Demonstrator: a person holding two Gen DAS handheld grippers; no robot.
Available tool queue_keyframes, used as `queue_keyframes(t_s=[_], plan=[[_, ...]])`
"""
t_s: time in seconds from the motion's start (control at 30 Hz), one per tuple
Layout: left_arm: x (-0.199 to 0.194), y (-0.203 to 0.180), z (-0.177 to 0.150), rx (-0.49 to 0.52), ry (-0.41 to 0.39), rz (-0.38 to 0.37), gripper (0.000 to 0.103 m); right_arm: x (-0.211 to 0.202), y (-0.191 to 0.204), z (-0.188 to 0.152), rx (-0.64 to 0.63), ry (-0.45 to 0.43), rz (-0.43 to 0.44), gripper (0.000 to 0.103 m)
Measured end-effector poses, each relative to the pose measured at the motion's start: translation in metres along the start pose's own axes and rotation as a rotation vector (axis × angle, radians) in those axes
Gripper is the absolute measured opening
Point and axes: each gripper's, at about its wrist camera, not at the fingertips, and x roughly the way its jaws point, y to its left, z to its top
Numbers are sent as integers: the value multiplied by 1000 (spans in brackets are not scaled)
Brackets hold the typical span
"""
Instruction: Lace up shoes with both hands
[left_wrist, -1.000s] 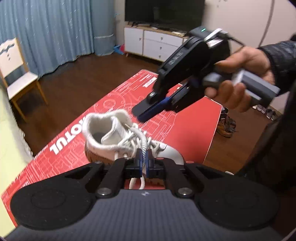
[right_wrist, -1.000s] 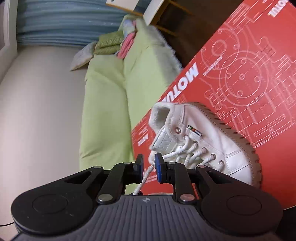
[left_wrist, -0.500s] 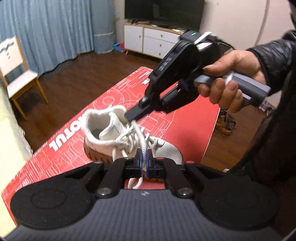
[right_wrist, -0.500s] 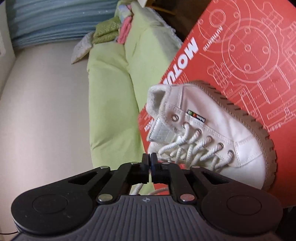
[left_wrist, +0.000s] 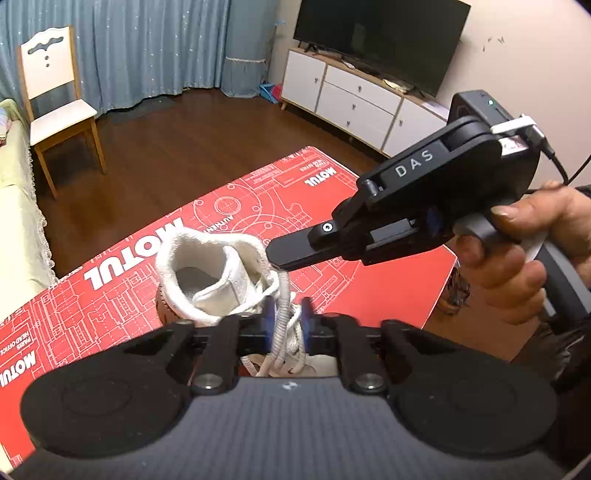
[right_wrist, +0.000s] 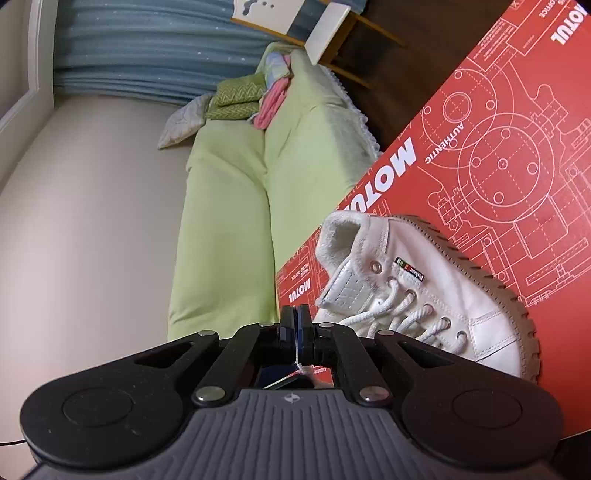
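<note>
Since a second ago my left fingers (left_wrist: 287, 320) parted, freeing the shoelace (left_wrist: 282, 317); right fingers (right_wrist: 296, 332) pinch its tip (right_wrist: 300, 363), which may slip.

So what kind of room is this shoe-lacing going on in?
Most likely a home living room: a television on a white cabinet, a green-covered sofa, and blue curtains behind a wooden chair.

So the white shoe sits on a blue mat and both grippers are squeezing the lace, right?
Not quite: the mat under the white shoe is red, as both wrist views show. And only the right gripper squeezes the lace; the left gripper is open.
</note>
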Motion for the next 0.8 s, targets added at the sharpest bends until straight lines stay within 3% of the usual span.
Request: queue_keyframes(t_s=[0.13, 0.17, 0.27, 0.4, 0.73, 0.8], plan=[[1, 0, 5, 21, 15, 63, 1, -2, -2, 2, 2, 5, -7, 3], [2, 0, 6, 31, 28, 85, 1, -4, -1, 3, -18, -10, -42, 3], [8, -2, 12, 69, 57, 139, 1, -9, 4, 6, -121, -64, -184, 9], [19, -5, 20, 91, 101, 202, 1, 8, 18, -5, -303, -40, -280, 18], [42, -9, 33, 65, 190, 234, 0, 51, 53, -33, -758, 23, -518, 18], [44, -10, 34, 66, 200, 243, 0, 49, 52, -32, -748, 23, -511, 19]])
